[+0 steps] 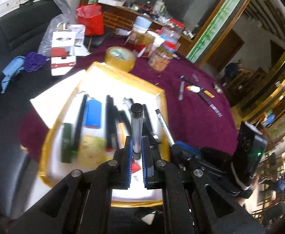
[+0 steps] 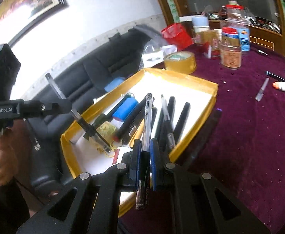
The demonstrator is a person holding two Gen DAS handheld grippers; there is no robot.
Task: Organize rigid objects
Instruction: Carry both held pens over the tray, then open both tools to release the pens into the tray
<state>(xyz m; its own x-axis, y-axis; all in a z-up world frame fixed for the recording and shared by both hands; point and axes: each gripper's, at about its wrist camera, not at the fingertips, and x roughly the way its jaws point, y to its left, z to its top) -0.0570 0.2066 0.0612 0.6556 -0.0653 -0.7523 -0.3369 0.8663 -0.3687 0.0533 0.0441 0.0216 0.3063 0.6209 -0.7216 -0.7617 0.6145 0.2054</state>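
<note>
Both grippers hang over the gold-rimmed tray (image 2: 201, 80) of pens on the purple cloth (image 2: 259, 136): the left gripper (image 1: 137, 152), its side marked "GenRobot.AI", pinches a clear pen (image 1: 136, 128) with a black cap. Beside it, the right gripper (image 2: 144, 156) clamps another clear-barrelled pen (image 2: 148, 117); its print is too small to read.

The only lettering that reads clearly is "GenRobot.AI", printed in white on the left tool's black body (image 2: 2, 110).
</note>
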